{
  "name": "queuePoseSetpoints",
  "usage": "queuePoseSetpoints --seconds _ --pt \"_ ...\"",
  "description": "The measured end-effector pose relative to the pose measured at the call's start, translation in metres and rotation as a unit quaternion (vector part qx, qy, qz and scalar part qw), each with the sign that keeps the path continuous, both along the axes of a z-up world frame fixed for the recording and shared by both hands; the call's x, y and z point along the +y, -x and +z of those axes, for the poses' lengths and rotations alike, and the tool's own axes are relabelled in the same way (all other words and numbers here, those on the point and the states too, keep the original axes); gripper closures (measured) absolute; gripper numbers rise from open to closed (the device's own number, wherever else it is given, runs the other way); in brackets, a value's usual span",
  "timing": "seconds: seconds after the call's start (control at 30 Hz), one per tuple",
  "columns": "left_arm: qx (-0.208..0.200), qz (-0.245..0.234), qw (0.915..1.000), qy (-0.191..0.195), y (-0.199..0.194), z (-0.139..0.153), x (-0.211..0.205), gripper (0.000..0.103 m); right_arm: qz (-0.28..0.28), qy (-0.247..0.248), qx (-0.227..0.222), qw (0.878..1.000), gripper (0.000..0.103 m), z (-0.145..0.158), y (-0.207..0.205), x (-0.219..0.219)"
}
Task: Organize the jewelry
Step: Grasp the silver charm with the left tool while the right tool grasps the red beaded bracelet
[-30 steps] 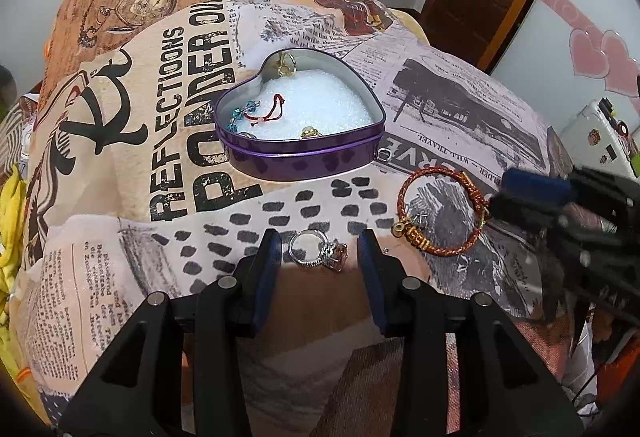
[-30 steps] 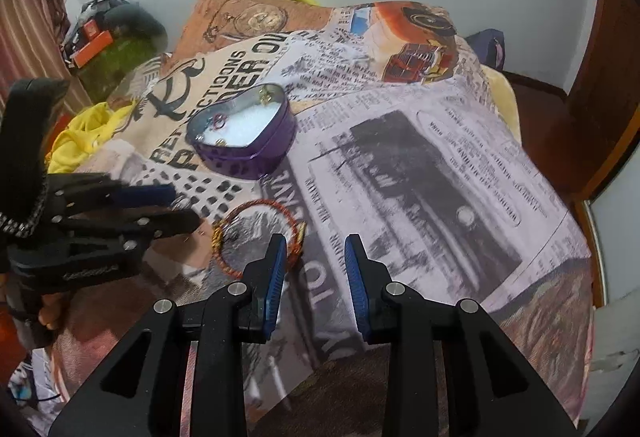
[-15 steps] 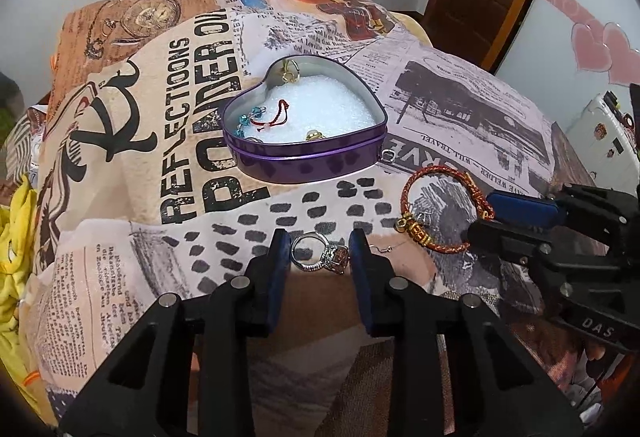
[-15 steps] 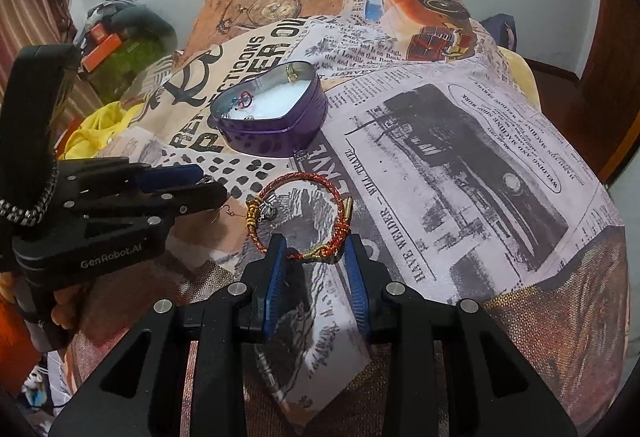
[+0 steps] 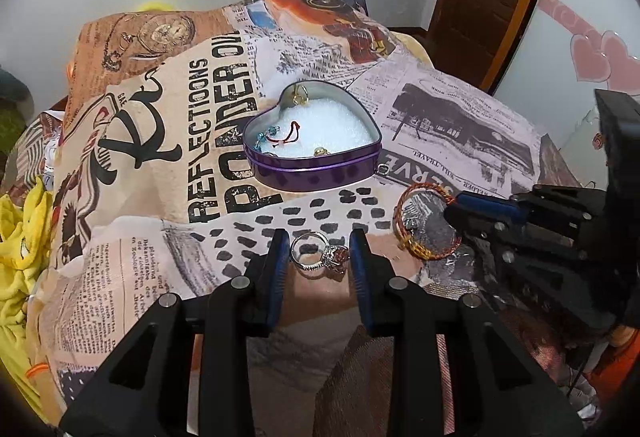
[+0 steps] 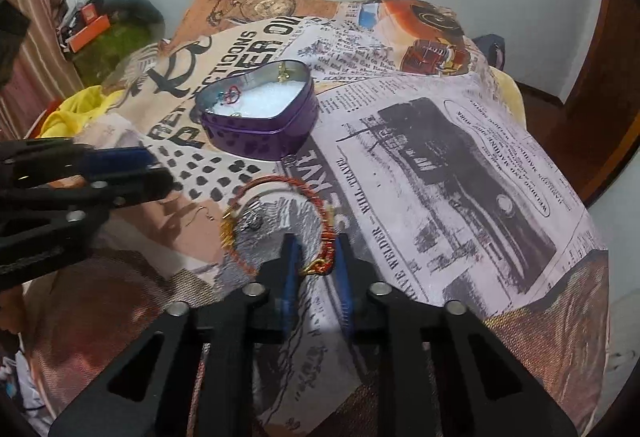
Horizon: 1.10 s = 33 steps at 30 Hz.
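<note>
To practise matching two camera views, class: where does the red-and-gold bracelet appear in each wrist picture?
Left wrist: red-and-gold bracelet right of centre, beside the right gripper's tip.
Right wrist: lower centre, its near edge between the right gripper fingers.
Shared landmark: purple heart tin, beyond it.

L tongs (image 5: 319, 257) & R tongs (image 6: 316, 261) both narrowed, low, side-by-side.
</note>
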<state>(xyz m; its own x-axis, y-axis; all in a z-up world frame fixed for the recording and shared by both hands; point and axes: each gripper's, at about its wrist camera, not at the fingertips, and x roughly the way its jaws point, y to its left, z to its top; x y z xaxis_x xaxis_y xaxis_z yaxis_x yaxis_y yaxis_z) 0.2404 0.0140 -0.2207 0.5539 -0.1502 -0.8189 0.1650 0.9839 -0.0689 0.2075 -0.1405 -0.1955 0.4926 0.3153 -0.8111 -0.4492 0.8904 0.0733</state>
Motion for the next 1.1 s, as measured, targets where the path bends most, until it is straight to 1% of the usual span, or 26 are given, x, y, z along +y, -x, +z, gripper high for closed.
queuePoseSetpoints --seconds 0.13,0.23,0.4,0.57,0.63,0.7,0.77,0.8,0.83,0.87,0.97,1.1 --pt "-0.004 0.003 1.0 0.002 0.004 0.005 0.003 0.073 -0.008 -0.01 0.005 1.0 0.096 0.003 -0.005 -0.003" --pt "-0.01 0.006 0.9999 0.003 0.007 0.011 0.005 0.073 -0.011 -0.022 0.003 1.0 0.097 0.01 -0.004 -0.005" --pt "-0.021 0.013 0.9997 0.002 0.012 0.02 0.009 0.073 -0.008 -0.035 -0.022 0.999 0.099 0.033 0.001 -0.005" --pt "-0.028 0.016 0.9994 0.006 0.015 0.028 0.01 0.073 -0.008 -0.04 -0.045 0.998 0.099 0.05 0.006 -0.004" --pt "-0.03 0.016 0.9994 0.006 0.017 0.03 0.01 0.073 -0.007 -0.047 -0.039 0.998 0.099 0.05 0.003 -0.004" --pt "-0.031 0.015 0.9994 0.006 0.019 0.03 0.011 0.073 0.007 -0.063 -0.011 0.998 0.099 0.046 0.002 -0.005" --pt "-0.03 0.016 0.9994 0.008 0.021 0.03 0.012 0.073 0.018 -0.064 0.011 0.998 0.095 0.039 0.004 -0.001" --pt "-0.03 0.017 0.9994 0.01 0.021 0.03 0.013 0.073 0.023 -0.057 0.015 0.998 0.091 0.035 0.006 0.002" --pt "-0.029 0.018 0.9994 0.011 0.022 0.029 0.014 0.073 0.026 -0.051 0.016 0.998 0.086 0.033 0.009 0.005" --pt "-0.028 0.019 0.9994 0.012 0.022 0.028 0.015 0.073 0.03 -0.046 0.017 0.998 0.085 0.03 0.01 0.008" --pt "-0.024 0.022 0.9994 0.015 0.022 0.026 0.017 0.073 0.045 -0.049 0.025 0.997 0.084 0.025 0.013 0.016" --pt "-0.02 0.024 0.9994 0.017 0.024 0.022 0.02 0.073 0.064 -0.04 0.022 0.997 0.084 0.022 0.015 0.03"
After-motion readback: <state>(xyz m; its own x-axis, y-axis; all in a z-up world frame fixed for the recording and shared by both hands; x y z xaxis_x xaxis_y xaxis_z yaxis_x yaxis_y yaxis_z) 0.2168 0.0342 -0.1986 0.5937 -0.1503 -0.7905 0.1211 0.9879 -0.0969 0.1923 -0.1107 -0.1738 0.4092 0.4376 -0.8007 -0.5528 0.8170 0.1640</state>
